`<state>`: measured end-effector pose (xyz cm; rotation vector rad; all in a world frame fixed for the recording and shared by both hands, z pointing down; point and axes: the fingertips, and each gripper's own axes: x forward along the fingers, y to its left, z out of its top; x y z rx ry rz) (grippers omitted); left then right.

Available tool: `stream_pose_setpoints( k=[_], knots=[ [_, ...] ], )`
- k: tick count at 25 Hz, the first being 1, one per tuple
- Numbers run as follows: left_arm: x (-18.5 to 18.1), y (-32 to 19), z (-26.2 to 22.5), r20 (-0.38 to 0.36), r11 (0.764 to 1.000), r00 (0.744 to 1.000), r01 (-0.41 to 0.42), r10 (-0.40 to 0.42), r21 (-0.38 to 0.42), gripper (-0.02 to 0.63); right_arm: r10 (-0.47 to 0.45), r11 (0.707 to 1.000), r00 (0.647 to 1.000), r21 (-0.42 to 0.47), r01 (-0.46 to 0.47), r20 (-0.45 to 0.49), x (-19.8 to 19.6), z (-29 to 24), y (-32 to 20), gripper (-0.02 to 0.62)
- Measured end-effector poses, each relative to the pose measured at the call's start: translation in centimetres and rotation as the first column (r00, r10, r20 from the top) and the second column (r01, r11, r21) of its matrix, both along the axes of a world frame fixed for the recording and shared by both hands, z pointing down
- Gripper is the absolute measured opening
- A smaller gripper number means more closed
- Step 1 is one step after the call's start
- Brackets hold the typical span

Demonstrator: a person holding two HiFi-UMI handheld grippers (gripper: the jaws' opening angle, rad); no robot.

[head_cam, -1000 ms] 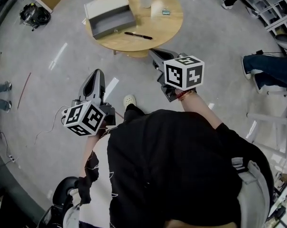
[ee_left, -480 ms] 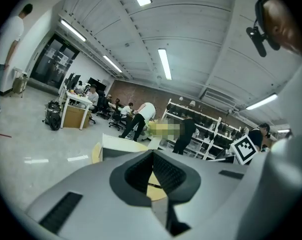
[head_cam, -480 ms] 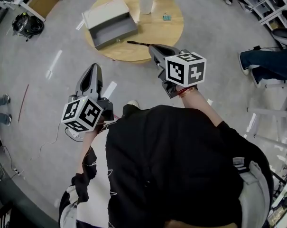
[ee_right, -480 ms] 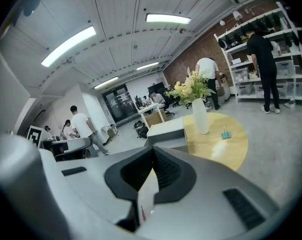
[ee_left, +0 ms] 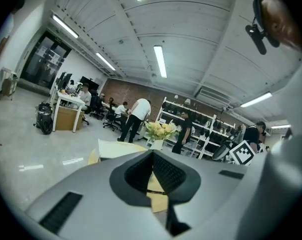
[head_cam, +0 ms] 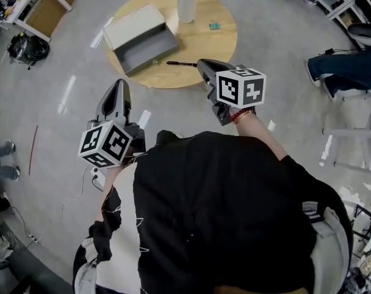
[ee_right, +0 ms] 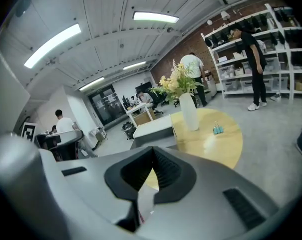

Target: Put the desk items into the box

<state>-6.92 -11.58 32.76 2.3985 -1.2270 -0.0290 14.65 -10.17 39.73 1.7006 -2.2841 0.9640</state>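
Looking down on the round bench (head_cam: pixel 225 45), upper centre of the frame. Near its lower edge: the pen (head_cam: pixel 181 64), long axis running left to right across the frame. Just right of it, close to its end, the right claw (head_cam: pixel 203 65), pinched shut and empty. Lower left, off the bench, the left claw (head_cam: pixel 119 86), likewise closed on nothing. Up-left of the pen, the open box (head_cam: pixel 142 41); farther up, a vase (head_cam: pixel 186 6) and a clip (head_cam: pixel 214 25). Looks like a job for the right: needs opening first, then closing across the pen, not along it.
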Motion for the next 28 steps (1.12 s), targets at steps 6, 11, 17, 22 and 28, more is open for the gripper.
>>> stream_pose_setpoints(
  k=[6,11,17,22,28],
  knots=[
    [-1.7,-3.8,1.0,0.020,1.000,1.000,-0.009,0.010,-0.011,0.011,0.066,0.997,0.998,-0.037,-0.065,0.017,0.0,2.7,-2.5,0.006],
    [-2.6,-5.5,2.8,0.014,0.999,1.000,0.010,-0.009,-0.045,0.011,0.064,0.994,0.998,-0.094,-0.063,0.009,-0.6,5.4,-4.1,0.006],
    [-2.8,-7.0,4.1,-0.008,0.995,0.999,0.037,-0.038,-0.092,0.011,0.002,0.986,1.000,-0.165,-0.007,-0.026,-1.6,7.6,-5.4,0.006],
    [-3.5,-7.8,4.7,-0.012,0.986,0.993,0.112,-0.114,-0.124,0.011,-0.065,0.973,0.997,-0.226,0.055,-0.038,-1.3,9.1,-7.0,0.006],
    [-4.0,-9.2,4.4,-0.013,0.971,0.979,0.202,-0.205,-0.130,0.011,-0.152,0.960,0.987,-0.246,0.135,-0.050,-0.9,9.4,-10.5,0.006]
  ],
)
